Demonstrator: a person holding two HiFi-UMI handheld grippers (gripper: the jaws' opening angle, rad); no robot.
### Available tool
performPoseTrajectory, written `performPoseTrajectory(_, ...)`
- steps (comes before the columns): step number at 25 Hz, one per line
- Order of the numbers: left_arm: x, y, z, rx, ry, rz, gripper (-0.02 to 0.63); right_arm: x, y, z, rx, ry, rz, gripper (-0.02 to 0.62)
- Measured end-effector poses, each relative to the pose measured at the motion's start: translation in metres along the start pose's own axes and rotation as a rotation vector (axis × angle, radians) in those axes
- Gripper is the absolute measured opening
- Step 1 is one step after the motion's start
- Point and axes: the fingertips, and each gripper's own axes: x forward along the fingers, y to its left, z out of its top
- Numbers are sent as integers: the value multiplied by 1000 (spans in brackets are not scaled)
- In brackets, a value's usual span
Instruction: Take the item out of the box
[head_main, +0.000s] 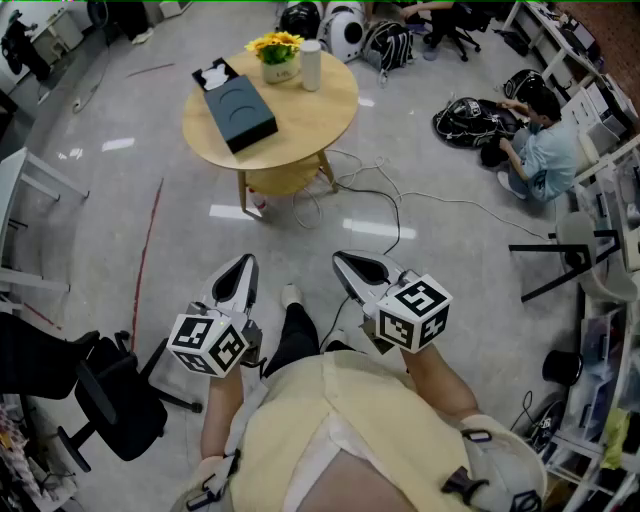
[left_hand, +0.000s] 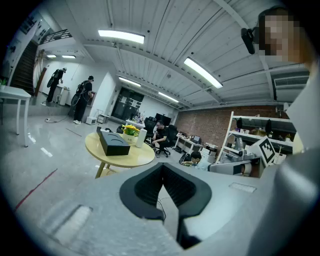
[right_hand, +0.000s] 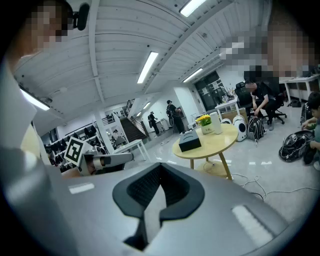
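A dark rectangular box (head_main: 238, 105) lies on a round wooden table (head_main: 320, 120) at the far side of the floor, and something white (head_main: 212, 75) shows at its far end. The same box (left_hand: 114, 143) appears small in the left gripper view and again as the box (right_hand: 189, 142) in the right gripper view. My left gripper (head_main: 243, 262) and right gripper (head_main: 345, 258) are held close to the body, well short of the table, pointing towards it. The left gripper (left_hand: 162, 167) is shut with nothing in it. The right gripper (right_hand: 160, 167) is also shut and empty.
On the table stand a pot of yellow flowers (head_main: 277, 55) and a white cylinder (head_main: 311, 65). Cables (head_main: 370, 190) trail over the floor beside the table. A person (head_main: 545, 150) sits on the floor at the right among bags. A black chair (head_main: 110, 400) stands near left.
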Motion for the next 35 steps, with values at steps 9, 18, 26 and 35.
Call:
performPoseTrajectory(9,9,31,3,25,18,-13,5,34,-5,2,44,20,-12,3)
performPoseTrajectory(18,37,88,21,81,63,3,5,100,-11,26,39,56,23,3)
performPoseTrajectory(26,63,146,50,118,83,24,5,172,-19,52,22,96,45,3)
performPoseTrajectory(35,90,202,72,176,123,-4,41,227,-25,65,15,128,24,4)
